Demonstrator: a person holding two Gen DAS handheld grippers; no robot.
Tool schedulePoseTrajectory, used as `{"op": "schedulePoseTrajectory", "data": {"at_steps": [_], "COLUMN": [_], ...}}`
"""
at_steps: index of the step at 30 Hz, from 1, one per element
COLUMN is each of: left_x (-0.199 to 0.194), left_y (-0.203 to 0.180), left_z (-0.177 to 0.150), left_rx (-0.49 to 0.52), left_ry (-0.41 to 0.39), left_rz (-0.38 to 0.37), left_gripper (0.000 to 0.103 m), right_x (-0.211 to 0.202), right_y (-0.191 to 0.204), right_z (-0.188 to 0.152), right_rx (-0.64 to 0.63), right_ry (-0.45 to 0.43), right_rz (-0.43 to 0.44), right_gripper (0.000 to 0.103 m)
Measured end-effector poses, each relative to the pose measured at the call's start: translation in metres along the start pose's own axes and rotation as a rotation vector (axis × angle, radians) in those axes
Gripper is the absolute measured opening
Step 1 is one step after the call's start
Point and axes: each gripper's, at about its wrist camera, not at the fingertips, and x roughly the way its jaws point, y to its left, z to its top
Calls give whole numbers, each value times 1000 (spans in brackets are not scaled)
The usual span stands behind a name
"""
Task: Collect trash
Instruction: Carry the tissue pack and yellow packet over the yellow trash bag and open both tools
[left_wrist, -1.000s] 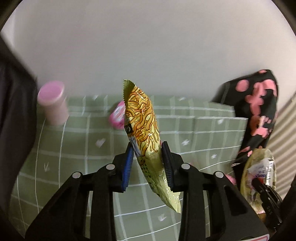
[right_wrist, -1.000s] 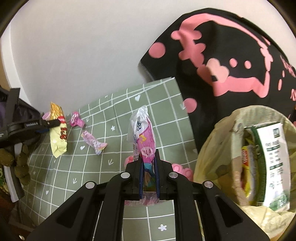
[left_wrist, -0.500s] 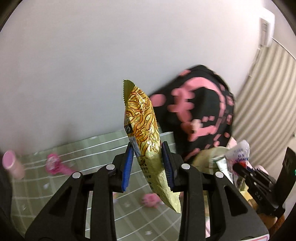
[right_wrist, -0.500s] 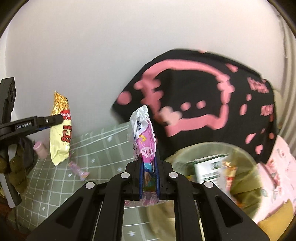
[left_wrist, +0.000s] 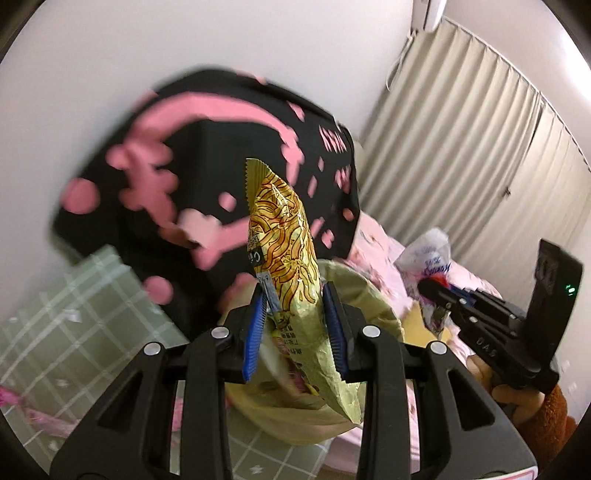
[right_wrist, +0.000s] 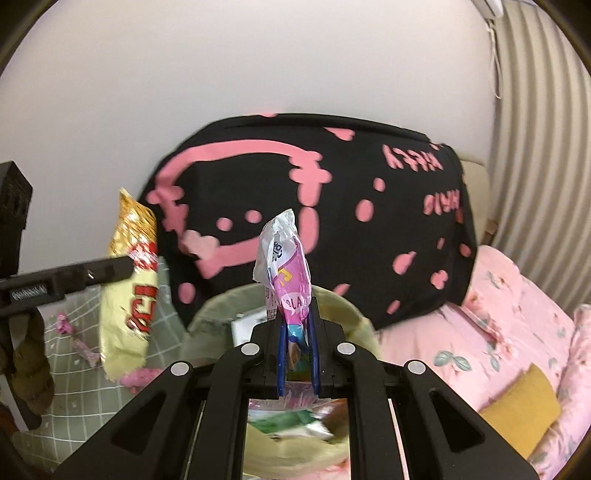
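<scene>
Left gripper (left_wrist: 295, 328): blue ribbed pads clamped on crinkly yellow noodle packet (left_wrist: 286, 258), serrated top edge, upright, above the pale yellow-green trash bag (left_wrist: 364, 295). Right gripper (right_wrist: 298, 350): fingers narrow, pinching glossy pink-white wrapper (right_wrist: 286, 266) over the same bag's open mouth. Behind bag: black cushion (right_wrist: 332, 206) with pink print. Left of bag: green checked cloth (left_wrist: 55, 314)

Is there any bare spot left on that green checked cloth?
Bare squares of the green cloth lie between the black cushion and pink wrappers at its left edge. Around the trash bag it is crowded.
</scene>
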Motion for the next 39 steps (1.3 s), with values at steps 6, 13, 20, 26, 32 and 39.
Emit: {"op": "schedulePoseTrajectory", "data": {"at_steps": [6,13,20,26,32,39], "left_x": [68,117,114,82,56,23], "left_y": [-14,-15,-13,-14,-2,25], "left_z": [-3,-14,-10,-1,1,-3], "left_rx": [4,49,53,85,92,26], "left_ry": [122,244,235,163,108,58], "left_rz": [-57,-16,-46,-32,29,79], "left_gripper": [30,30,49,58,58,58], "right_x": [19,43,48,56,60,74], "right_y": [-25,-43,-49,-44,-25,7], "right_z": [-5,-3,0,-3,-3,-7], "right_rx": [19,27,19,30,18,6], "right_ry": [31,77,86,103,99,129], "right_rz": [-45,-83,-110,-94,-53,32], "right_gripper": [11,11,11,11,11,11]}}
